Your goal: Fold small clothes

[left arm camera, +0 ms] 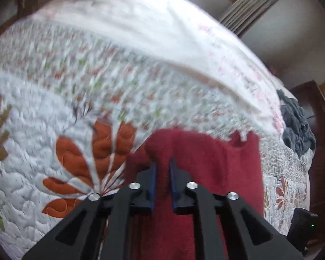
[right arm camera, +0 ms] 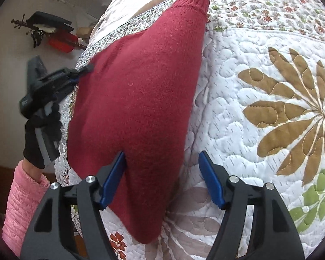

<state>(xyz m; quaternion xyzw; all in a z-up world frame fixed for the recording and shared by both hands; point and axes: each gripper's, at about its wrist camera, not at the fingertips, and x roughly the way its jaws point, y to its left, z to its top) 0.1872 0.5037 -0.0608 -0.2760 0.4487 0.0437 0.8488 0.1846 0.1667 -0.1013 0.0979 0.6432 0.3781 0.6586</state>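
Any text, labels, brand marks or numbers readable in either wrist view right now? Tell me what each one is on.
None can be read in either view.
Red sweater: no tag or label showing.
Quilt: flower and leaf patterns only, no lettering.
Left gripper: faint pale marks on its black body in the right wrist view, too small to read.
Grey clothes at the bed's edge: no print visible.
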